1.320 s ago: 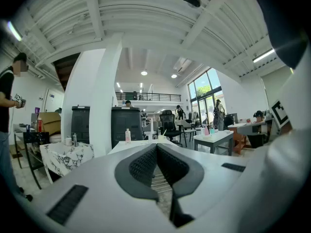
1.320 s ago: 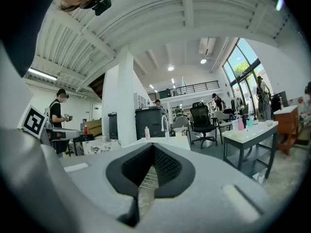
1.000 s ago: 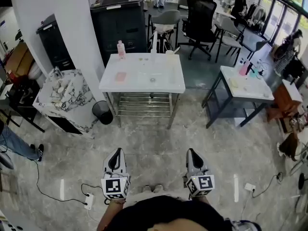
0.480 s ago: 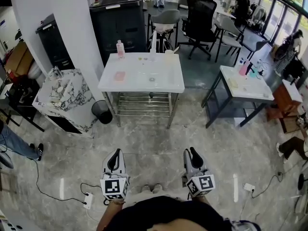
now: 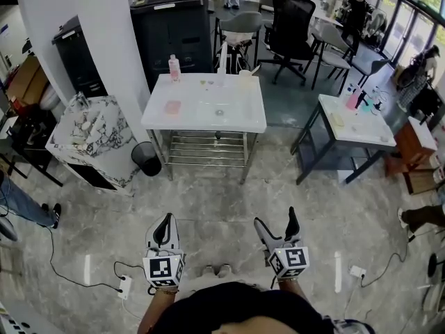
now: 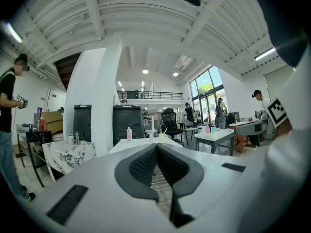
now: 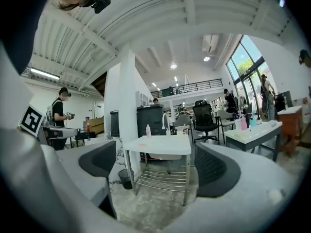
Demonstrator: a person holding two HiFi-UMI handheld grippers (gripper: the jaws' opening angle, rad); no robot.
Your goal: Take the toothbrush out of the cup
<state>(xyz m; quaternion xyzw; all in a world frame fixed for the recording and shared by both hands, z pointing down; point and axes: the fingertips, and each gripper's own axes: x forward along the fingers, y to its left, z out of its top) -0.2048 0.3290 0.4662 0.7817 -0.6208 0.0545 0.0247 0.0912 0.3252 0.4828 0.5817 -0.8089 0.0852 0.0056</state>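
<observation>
Left gripper [image 5: 165, 220]: jaws pressed together, nothing between. Right gripper [image 5: 275, 219]: jaws opening, spread wide, nothing between. White table [image 5: 205, 117]: well ahead of both.

White table [image 5: 201, 117], black office chair [image 5: 290, 23], bin [image 5: 147, 158]

1. The head view is taken from above the person, tilted steeply down and forward. The left gripper [image 5: 165, 219] and right gripper [image 5: 275, 218] are seen close at its bottom edge, and the white table [image 5: 205, 110] lies well ahead across the floor.
2. The left gripper view is taken from low down, nearly level, along that gripper's closed jaws, which fill the lower frame. The white table [image 6: 141, 141] is seen far off.
3. The right gripper view is set likewise, along jaws that are opening with nothing between them. The white table [image 7: 160, 143] is framed between them.
4. The white table, the side table [image 5: 356, 122] and the black cabinet [image 5: 170, 26] are shared by all three views.
</observation>
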